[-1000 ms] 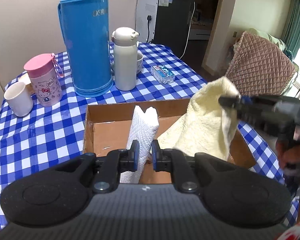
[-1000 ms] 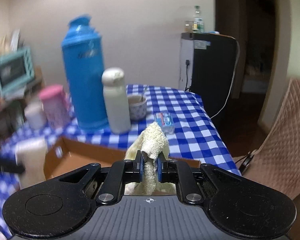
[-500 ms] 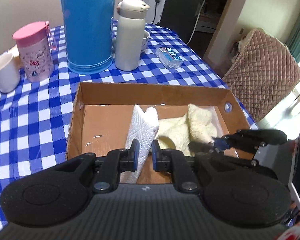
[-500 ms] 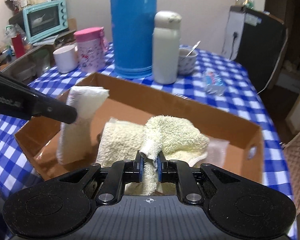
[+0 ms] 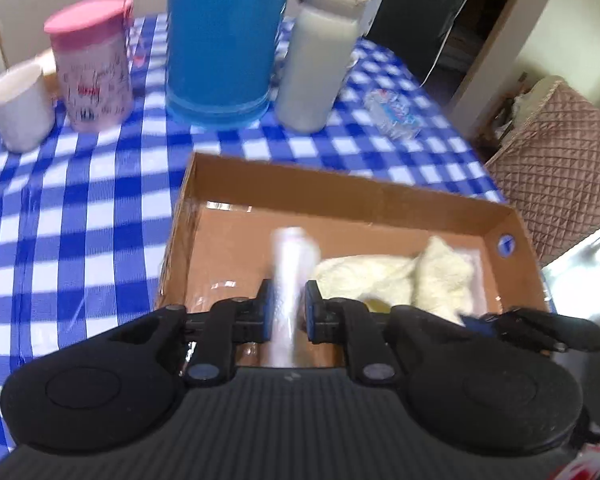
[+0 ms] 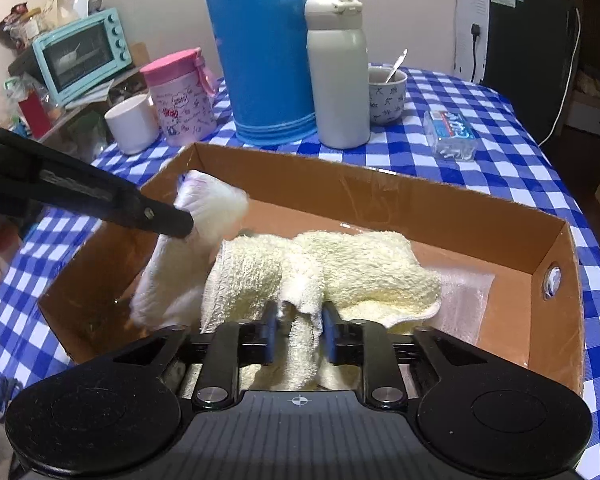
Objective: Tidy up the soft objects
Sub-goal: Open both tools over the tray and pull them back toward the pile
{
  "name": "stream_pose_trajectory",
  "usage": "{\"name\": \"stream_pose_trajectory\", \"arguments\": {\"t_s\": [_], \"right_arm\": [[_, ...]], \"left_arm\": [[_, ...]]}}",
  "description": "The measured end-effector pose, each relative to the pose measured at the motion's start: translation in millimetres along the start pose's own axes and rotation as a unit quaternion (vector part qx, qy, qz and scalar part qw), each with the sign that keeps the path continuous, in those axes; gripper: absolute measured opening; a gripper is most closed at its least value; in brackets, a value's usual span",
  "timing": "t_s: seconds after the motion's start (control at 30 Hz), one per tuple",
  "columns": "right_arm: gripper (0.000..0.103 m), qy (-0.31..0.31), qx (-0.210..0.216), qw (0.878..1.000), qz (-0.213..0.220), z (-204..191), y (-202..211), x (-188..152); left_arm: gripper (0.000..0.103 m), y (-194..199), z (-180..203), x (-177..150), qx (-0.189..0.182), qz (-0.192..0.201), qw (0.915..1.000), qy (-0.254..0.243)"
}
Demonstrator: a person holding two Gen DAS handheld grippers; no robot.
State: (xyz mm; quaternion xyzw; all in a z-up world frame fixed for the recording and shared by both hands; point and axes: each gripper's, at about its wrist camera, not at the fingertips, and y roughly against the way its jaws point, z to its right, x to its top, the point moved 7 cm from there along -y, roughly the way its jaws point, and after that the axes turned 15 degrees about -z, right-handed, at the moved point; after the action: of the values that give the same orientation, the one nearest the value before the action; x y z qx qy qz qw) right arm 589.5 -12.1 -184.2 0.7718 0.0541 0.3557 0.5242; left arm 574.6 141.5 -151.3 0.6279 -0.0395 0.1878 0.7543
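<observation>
I bring both cloths down into the cardboard box point(image 6: 452, 208) so that the soft things end up together in one place, clear of the flasks and cups that stand on the checked tablecloth point(image 5: 80, 208) behind it.

My right gripper point(image 6: 299, 330) has just been opening: its blue pads now stand apart, and a fold of the cream terry towel point(image 6: 340, 268) hangs loosely between them rather than being pinched. The bulk of that towel already lies on the box floor, spread toward the right wall with the finger hole, so I judge this cloth is as good as delivered and only needs me to draw the tongs back without dragging the fold along.

My left gripper point(image 5: 288, 312) carries the folded white paper towel point(image 5: 292, 276), which stands upright between its pads inside the box, just left of the cream towel. Its jaws have just been easing apart a little; the left wrist view is blurred by motion, so I cannot be sure, but the pads appear to press on the sheet all the same. From the right wrist view, the lower end of the paper towel reaches down near the box floor, touching or nearly touching the cream towel's left edge.

I hold it upright, I think, so it lands beside the towel instead of on top.
</observation>
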Motion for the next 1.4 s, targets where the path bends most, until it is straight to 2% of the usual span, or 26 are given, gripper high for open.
{"name": "stream_pose_trajectory", "arguments": {"t_s": [0.07, 0.2, 0.4, 0.73, 1.1, 1.4], "right_arm": [[0.060, 0.001, -0.008, 1.000, 0.013, -1.3, 4.4, 0.8], [0.064, 0.004, -0.013, 1.000, 0.025, -1.6, 10.9, 1.1], [0.067, 0.004, -0.015, 0.999, 0.037, -2.3, 22.7, -0.4], [0.071, -0.008, -0.015, 0.999, 0.047, -1.2, 51.2, -9.3], [0.071, -0.026, -0.001, 0.997, 0.071, -6.9, 99.6, -27.1], [0.071, -0.030, 0.010, 0.995, 0.091, -16.8, 147.3, -57.0]], "left_arm": [[0.019, -5.0, -5.1, -2.1, 0.001, -0.010, 0.9999, 0.007], [0.025, -1.8, -7.1, -10.7, 0.001, -0.006, 1.0000, 0.001], [0.029, 11.5, -2.8, -21.8, 0.016, 0.005, 0.9996, -0.021], [0.030, 42.8, 10.5, -41.2, 0.017, 0.023, 0.9988, -0.038], [0.030, 89.3, 21.3, -74.7, 0.011, 0.049, 0.9981, -0.036], [0.034, 133.3, 15.9, -116.2, 0.016, 0.076, 0.9968, -0.022]]}}
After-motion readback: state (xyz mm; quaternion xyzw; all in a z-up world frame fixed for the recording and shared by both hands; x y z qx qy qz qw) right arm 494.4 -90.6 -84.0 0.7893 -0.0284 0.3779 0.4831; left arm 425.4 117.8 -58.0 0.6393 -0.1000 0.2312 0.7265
